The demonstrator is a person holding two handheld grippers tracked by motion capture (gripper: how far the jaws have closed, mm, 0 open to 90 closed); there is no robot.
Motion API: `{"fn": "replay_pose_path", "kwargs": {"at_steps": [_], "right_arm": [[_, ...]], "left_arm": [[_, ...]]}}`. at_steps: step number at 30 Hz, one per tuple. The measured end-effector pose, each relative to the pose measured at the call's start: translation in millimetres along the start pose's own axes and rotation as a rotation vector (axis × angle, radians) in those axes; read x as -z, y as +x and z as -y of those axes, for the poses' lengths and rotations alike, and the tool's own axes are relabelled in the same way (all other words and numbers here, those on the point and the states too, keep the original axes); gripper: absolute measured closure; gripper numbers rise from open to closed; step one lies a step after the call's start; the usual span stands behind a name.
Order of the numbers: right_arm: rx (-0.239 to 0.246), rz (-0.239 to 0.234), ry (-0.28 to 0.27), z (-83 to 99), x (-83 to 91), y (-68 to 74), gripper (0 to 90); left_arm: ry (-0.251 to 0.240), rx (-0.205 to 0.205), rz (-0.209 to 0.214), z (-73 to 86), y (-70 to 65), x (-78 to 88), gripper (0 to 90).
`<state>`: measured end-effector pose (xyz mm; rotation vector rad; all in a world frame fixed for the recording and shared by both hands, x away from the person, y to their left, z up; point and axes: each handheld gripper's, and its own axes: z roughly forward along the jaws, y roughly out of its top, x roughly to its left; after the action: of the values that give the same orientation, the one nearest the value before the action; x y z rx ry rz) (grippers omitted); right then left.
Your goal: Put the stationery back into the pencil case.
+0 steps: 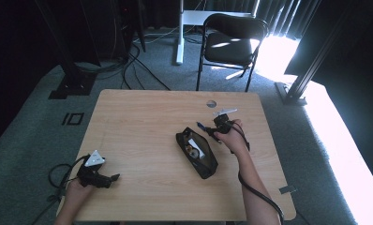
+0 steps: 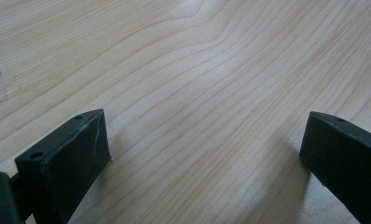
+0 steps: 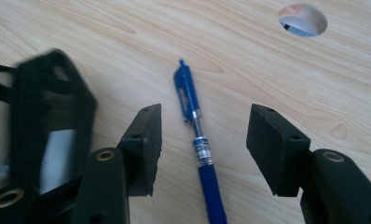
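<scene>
Blue pen [image 3: 196, 135] lies flat on the worktop [image 1: 142, 122], between the right gripper's [image 3: 203, 140] jaws; jaws stand apart on either side of it, pads not touching it, a gap on both sides; pen's clip end points away from the gripper, toward the round hole [image 3: 302, 19] in the worktop. In the high view the pen [image 1: 200, 125] sits just beside the upper end of the black pouch [image 1: 197, 152], near the right gripper [image 1: 218, 127]; pouch lies open, slanted, with small items inside, too small to tell. Pouch [image 3: 48, 126] shows left of the jaws in the right gripper view. Left gripper [image 1: 110, 178] rests near the worktop's left front corner, well apart from the pen; jaws wide, bare wood between them [image 2: 207, 154].
</scene>
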<state>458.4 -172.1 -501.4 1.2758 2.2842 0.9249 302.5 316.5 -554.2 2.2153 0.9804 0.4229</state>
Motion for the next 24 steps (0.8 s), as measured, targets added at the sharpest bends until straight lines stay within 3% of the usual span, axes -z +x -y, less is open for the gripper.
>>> {"fn": "replay_pose_path", "kwargs": {"at_steps": [9, 18, 24], "right_arm": [[0.010, 0.033, 0.048, 8.0, -27.5, -4.2, 54.2], [0.011, 0.035, 0.078, 11.0, -38.9, -4.3, 60.8], [-0.020, 0.021, 0.077, 10.7, -39.6, -2.9, 66.9]], "left_arm": [[0.000, 0.000, 0.000, 0.0, 0.0, 0.0, 1.6], [0.000, 0.000, 0.000, 0.0, 0.0, 0.0, 1.6], [0.000, 0.000, 0.000, 0.0, 0.0, 0.0, 1.6]]}}
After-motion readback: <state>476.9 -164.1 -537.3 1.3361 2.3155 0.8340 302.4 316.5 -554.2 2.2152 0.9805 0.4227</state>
